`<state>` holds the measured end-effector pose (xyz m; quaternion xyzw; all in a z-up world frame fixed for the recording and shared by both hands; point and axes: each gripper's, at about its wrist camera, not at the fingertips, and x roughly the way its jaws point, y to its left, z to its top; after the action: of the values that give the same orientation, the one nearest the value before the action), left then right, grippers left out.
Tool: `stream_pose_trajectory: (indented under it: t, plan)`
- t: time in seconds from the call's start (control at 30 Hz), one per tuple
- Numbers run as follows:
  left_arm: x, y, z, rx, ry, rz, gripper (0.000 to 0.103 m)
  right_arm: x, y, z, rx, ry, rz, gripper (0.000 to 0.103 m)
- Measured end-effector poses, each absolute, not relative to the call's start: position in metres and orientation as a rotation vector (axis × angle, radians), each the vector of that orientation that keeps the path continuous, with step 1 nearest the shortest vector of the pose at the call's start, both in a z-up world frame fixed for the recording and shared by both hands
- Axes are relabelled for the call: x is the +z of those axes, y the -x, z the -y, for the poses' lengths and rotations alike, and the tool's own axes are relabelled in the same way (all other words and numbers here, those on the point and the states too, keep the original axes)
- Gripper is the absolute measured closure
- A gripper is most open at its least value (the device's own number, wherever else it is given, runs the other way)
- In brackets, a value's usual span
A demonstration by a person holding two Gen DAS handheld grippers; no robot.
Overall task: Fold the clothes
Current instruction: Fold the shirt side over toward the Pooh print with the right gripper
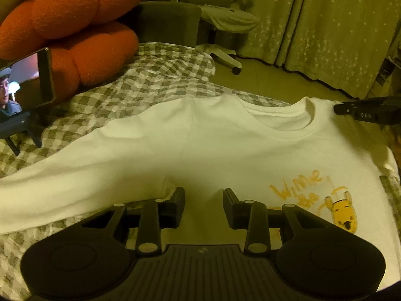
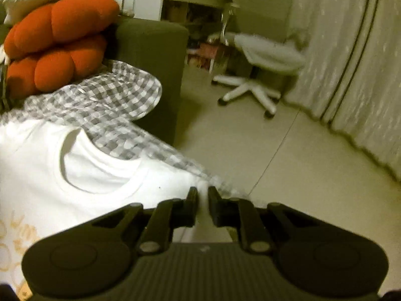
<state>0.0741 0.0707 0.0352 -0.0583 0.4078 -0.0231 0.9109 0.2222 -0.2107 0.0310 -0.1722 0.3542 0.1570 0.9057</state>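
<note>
A white long-sleeved shirt [image 1: 200, 145] lies face up on the grey-checked sheet [image 1: 155, 80], collar toward the far edge. A yellow cartoon print [image 1: 343, 213] marks its right chest, and one sleeve [image 1: 50, 195] stretches out to the left. My left gripper [image 1: 203, 198] hovers open over the chest by the armpit, with nothing between its fingers. In the right wrist view, my right gripper [image 2: 202, 197] is nearly closed at the shirt's [image 2: 75, 175] shoulder edge, with white cloth in the narrow gap. It also shows as a dark tip [image 1: 351, 110] at that shoulder in the left wrist view.
An orange lumpy cushion [image 1: 75, 25] and a phone on a small tripod [image 1: 27, 82] stand at the back left. A dark upholstered block [image 2: 150, 57] ends the bed. Beyond the bed edge are bare floor [image 2: 250, 150], a white swivel chair [image 2: 260, 57] and curtains [image 2: 351, 62].
</note>
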Motion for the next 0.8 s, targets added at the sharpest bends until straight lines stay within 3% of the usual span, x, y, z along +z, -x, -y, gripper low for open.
stream_pose_trajectory:
  t: [0.2,0.33,0.8]
  plan:
    - [0.033,-0.074,-0.066,-0.036,0.070,-0.832,0.069,0.008,-0.227,0.213,0.269,0.315,-0.764,0.088]
    - [0.036,-0.074,-0.072,-0.030,0.111,-0.825,0.069,0.032,-0.214,0.223,0.205,0.245,-0.708,0.072]
    - [0.037,-0.072,-0.069,-0.005,0.085,-0.813,0.069,0.029,-0.129,0.271,0.150,-0.024,-0.899,0.072]
